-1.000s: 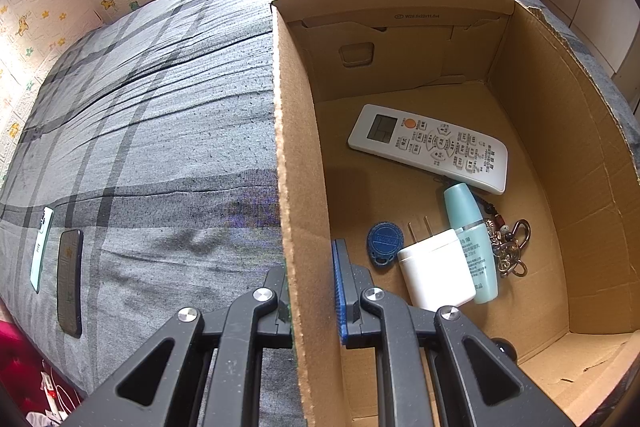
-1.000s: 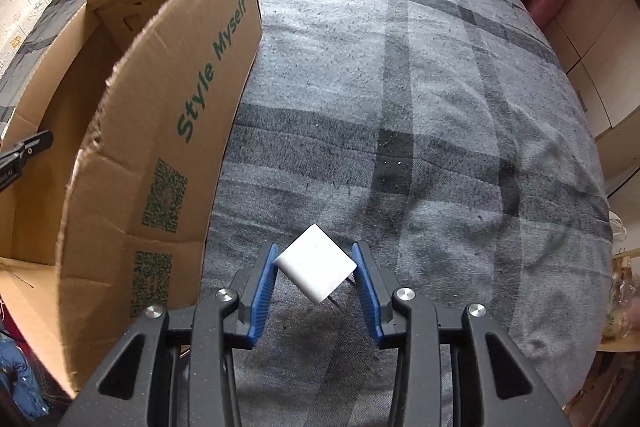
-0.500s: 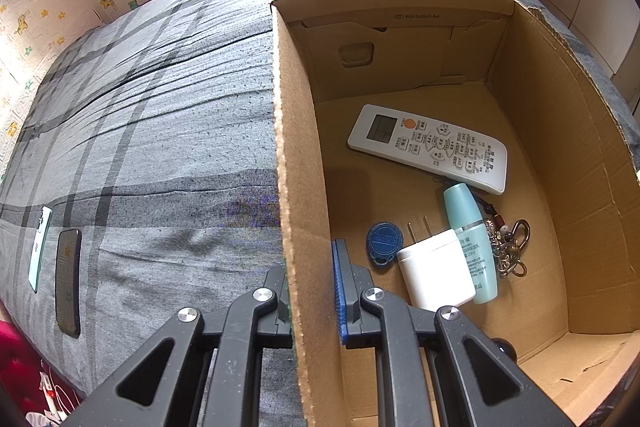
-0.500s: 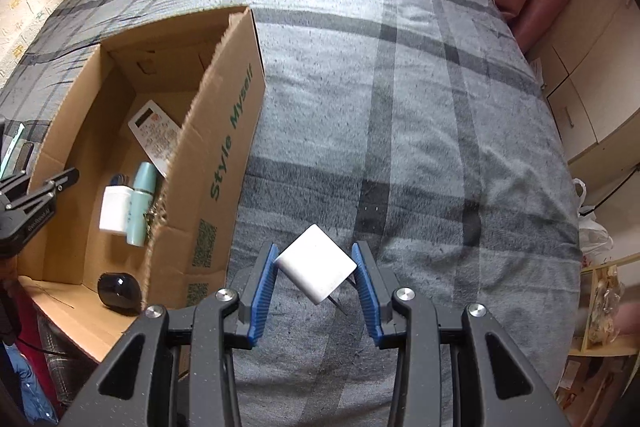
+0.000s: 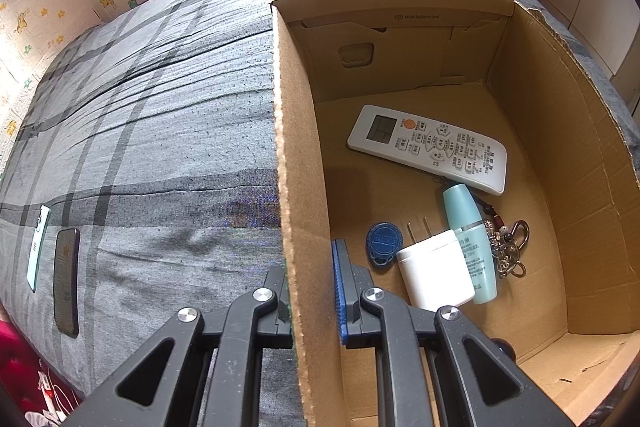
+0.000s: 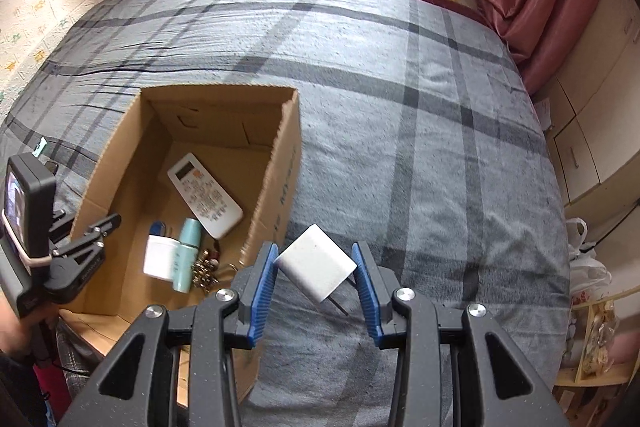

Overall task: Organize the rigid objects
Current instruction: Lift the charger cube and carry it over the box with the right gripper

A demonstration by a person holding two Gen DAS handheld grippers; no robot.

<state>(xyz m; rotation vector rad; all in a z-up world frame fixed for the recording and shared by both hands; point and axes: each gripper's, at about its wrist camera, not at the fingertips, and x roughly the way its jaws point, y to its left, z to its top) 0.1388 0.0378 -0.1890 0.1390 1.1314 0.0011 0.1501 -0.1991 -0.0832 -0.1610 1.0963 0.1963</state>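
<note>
The right gripper pinches a white plug, tilted cornerwise, above the bed just beside the box. The left gripper clamps the box's near wall – inside lie a remote, bottle, charger, tag and keys.

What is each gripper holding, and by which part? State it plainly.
The right gripper holds a white charger, pinched across two opposite corners, prongs pointing down. The left gripper clamps the side wall of the cardboard box.
</note>
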